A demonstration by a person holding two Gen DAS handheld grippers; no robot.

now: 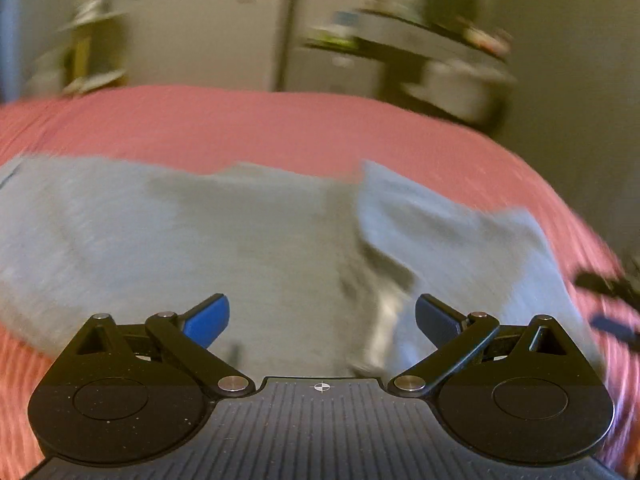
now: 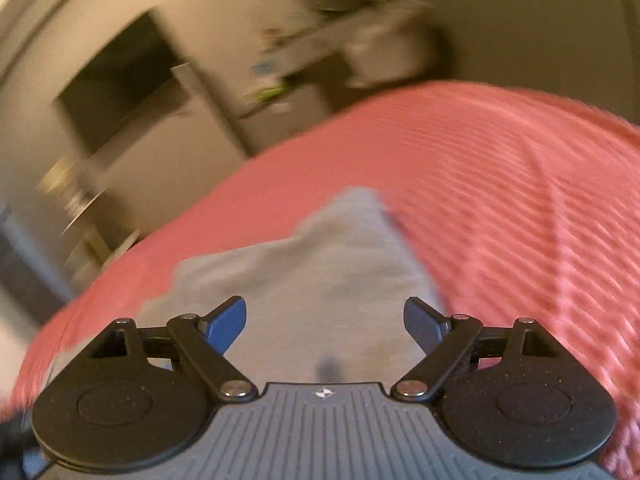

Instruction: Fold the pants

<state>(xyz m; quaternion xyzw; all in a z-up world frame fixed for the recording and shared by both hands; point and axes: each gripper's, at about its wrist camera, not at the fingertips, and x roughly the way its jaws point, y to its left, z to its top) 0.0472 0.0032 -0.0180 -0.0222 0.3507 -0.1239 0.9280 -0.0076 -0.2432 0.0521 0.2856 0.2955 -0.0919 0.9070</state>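
Note:
Grey pants (image 1: 208,236) lie spread on a pink striped bedspread (image 1: 280,128). Their right part (image 1: 448,232) is folded or rumpled, with a crease near the middle. My left gripper (image 1: 322,320) hovers above the near edge of the pants, open and empty. In the right wrist view one end of the pants (image 2: 320,272) lies on the bedspread (image 2: 500,184). My right gripper (image 2: 324,322) is above that end, open and empty. Both views are motion-blurred. The right gripper shows as a dark shape at the right edge of the left wrist view (image 1: 608,292).
Behind the bed stand a pale cabinet or fridge (image 1: 224,36), a shelf at the left (image 1: 88,40) and a cluttered dark desk (image 1: 432,48). In the right wrist view the same furniture (image 2: 168,120) appears tilted behind the bed edge.

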